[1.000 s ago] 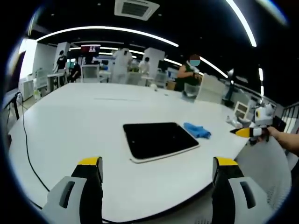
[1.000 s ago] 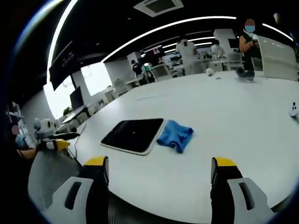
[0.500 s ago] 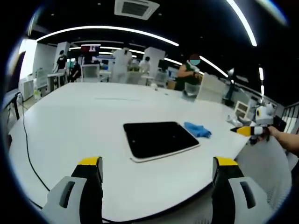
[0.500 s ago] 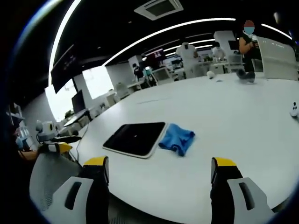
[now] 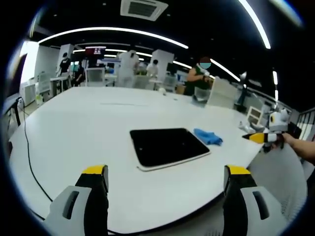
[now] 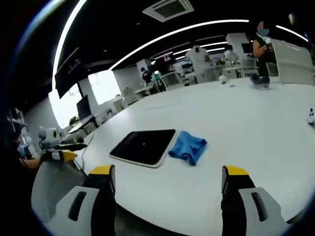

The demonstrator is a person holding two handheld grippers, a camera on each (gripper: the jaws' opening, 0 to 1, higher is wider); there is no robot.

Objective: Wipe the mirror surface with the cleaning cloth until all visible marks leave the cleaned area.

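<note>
Barely anything has moved on my left side over the last second, the left gripper view looks the same, while the right gripper view has drifted a touch, so the mirror and cloth sit slightly higher and further right in it than before. Left gripper view first: my left gripper (image 5: 166, 189) has its jaws spread wide with nothing between them, held back at the near edge of the white table (image 5: 74, 132). The mirror (image 5: 166, 147) lies flat ahead, well apart from the jaws, and the blue cloth (image 5: 207, 136) sits bunched just beside its far right corner. The other gripper pokes in at the right edge. Right gripper view: my right gripper (image 6: 166, 189) is also wide open and empty, with the mirror (image 6: 142, 146) ahead to the left and the cloth (image 6: 188, 146) right next to it, still well off. So I reckon nothing's started: cloth not picked up, no wiping done yet.
</note>
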